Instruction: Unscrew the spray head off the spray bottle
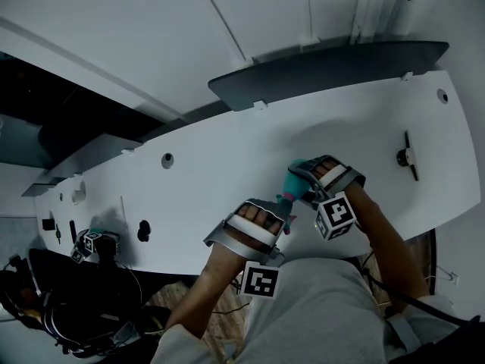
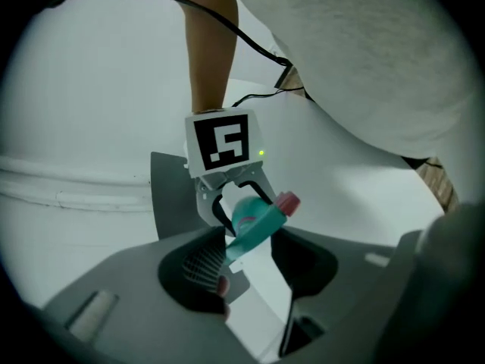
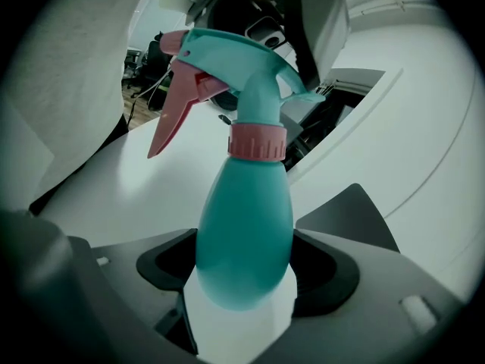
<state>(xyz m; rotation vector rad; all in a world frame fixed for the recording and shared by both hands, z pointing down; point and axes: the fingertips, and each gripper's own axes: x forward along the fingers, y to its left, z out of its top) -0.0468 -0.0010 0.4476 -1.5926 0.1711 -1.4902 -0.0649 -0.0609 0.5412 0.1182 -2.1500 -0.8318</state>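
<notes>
Long white counter point(image 1: 189, 196), curved, spanning head view from lower L to upper R. Round hole point(image 1: 167, 160) thru its top near L-centre, second hole point(image 1: 442, 95) at far R. Small black fitting point(image 1: 408, 158) near R end. Dark grey shelf point(image 1: 326, 70) just behind far edge. Beyond that, plain white panelling point(image 1: 136, 14) w/ a thin diagonal seam. Dark recess point(image 1: 76, 123) at L. At lower L, tangle of black cables point(image 1: 68, 317) & gear. Strip of brownish patterned floor point(image 1: 223, 321) below front edge. Dim, cool, bluish light throughout, shadows soft. Far back in right gripper view, blurry office space w/ dark chairs point(image 3: 144, 59).
</notes>
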